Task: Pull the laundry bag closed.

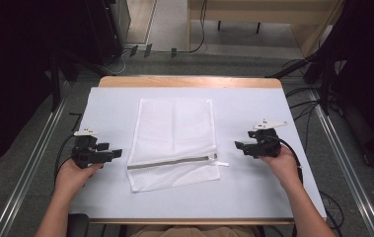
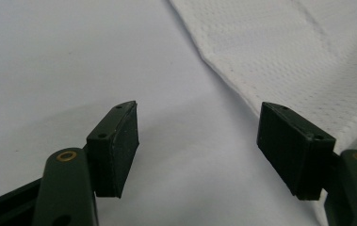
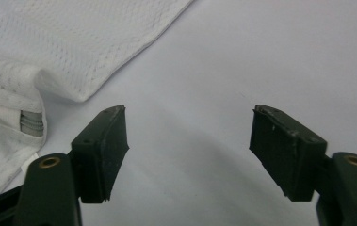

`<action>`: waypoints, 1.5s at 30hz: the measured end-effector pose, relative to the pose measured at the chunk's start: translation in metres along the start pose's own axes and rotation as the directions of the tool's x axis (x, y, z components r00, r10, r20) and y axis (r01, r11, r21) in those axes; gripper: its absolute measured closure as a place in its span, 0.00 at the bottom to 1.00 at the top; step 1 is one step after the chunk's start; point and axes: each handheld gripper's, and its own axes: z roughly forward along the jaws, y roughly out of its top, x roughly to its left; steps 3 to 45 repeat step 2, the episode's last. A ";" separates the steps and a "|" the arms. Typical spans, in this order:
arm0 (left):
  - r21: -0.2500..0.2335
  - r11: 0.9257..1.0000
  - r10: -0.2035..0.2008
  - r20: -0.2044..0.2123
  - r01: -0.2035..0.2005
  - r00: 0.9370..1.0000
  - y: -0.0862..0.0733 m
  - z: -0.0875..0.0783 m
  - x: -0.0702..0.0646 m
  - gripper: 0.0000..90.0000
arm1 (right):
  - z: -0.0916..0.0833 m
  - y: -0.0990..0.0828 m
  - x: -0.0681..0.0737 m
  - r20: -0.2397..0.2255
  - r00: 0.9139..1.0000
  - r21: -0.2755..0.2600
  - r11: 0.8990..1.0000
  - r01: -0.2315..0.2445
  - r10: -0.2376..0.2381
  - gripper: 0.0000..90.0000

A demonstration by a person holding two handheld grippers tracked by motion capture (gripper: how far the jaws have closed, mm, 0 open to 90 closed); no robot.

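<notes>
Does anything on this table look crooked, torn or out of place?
Only slightly: the white mesh bag lies a bit askew, and its edge near the zipper pull is lifted. No tear shows. Both grippers sit open beside it.

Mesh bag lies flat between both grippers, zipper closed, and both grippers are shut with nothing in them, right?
Not quite. The mesh bag does lie between them with its zipper closed, but the left gripper and right gripper are both open and hold nothing, as each gripper view shows.

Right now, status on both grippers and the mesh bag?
Left gripper and right gripper open, empty, flanking the bag. White mesh bag flat on table, zipper shut. Nothing in the way.
</notes>
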 end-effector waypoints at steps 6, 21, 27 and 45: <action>-0.005 1.000 0.015 -0.026 -0.015 1.000 -0.001 0.002 0.001 0.30 | 0.002 -0.001 0.000 0.003 1.000 0.008 1.000 0.010 -0.010 0.30; -0.005 1.000 0.015 -0.026 -0.015 1.000 -0.001 0.002 0.001 0.30 | 0.002 -0.001 0.000 0.003 1.000 0.008 1.000 0.010 -0.010 0.30; -0.005 1.000 0.015 -0.026 -0.015 1.000 -0.001 0.002 0.001 0.30 | 0.002 -0.001 0.000 0.003 1.000 0.008 1.000 0.010 -0.010 0.30; -0.005 1.000 0.015 -0.026 -0.015 1.000 -0.001 0.002 0.001 0.30 | 0.002 -0.001 0.000 0.003 1.000 0.008 1.000 0.010 -0.010 0.30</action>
